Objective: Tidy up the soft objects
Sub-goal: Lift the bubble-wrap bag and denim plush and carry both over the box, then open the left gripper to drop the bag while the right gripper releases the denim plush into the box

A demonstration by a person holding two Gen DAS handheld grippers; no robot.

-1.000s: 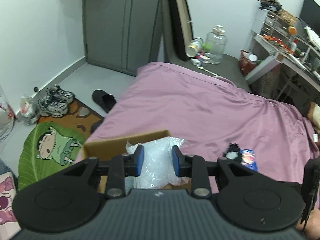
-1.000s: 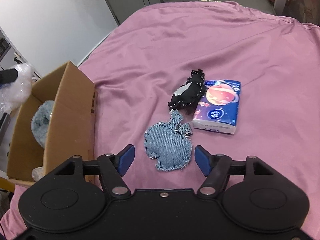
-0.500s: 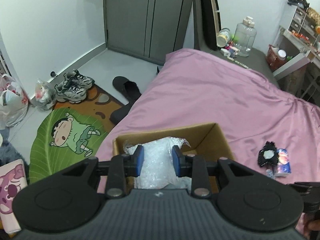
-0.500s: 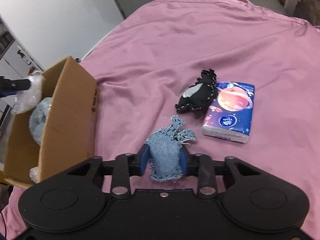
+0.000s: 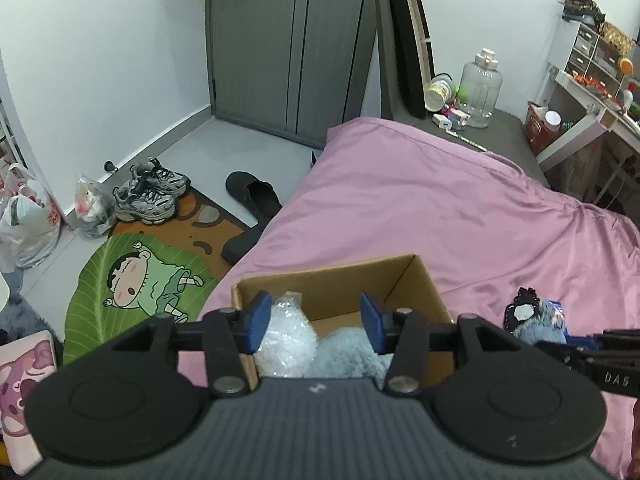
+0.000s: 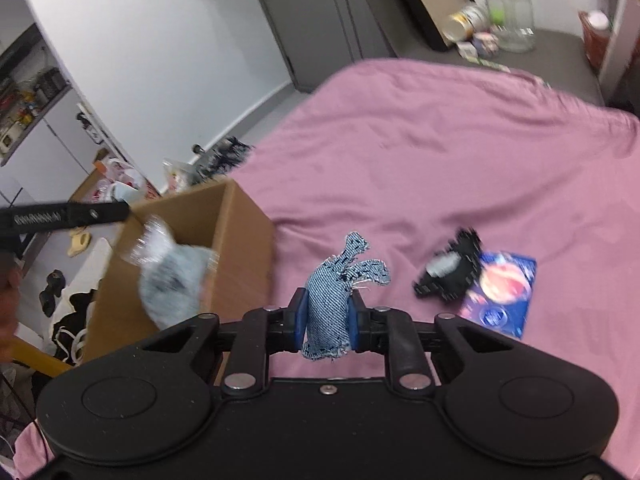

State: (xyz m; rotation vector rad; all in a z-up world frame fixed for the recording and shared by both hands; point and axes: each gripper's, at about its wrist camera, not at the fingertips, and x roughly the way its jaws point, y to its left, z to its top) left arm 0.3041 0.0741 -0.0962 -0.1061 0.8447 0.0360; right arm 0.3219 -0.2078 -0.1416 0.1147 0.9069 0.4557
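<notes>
My left gripper (image 5: 312, 320) hangs over the open cardboard box (image 5: 424, 284), its jaws opening. A clear bubble-wrap bag (image 5: 284, 340) lies loose in the box beside the left pad, next to a fluffy grey-blue thing (image 5: 352, 356). My right gripper (image 6: 326, 316) is closing, its pads pressing a blue denim patch (image 6: 332, 292) held up above the pink sheet. A black pouch (image 6: 452, 268) and a blue tissue pack (image 6: 500, 292) lie on the sheet to the right of it. The box (image 6: 240, 248) stands to the left in the right wrist view.
The pink-sheeted bed (image 5: 440, 208) carries everything. On the floor to the left lie sneakers (image 5: 152, 196), a black slipper (image 5: 256, 196), a green cartoon mat (image 5: 140, 280) and plastic bags (image 5: 28, 220). A water jug (image 5: 480, 88) stands beyond the bed's far end, a desk (image 5: 580, 128) at right.
The left jaws opened and let the bubble-wrap bag drop into the box. The right jaws shut on the denim patch and lifted it off the sheet.
</notes>
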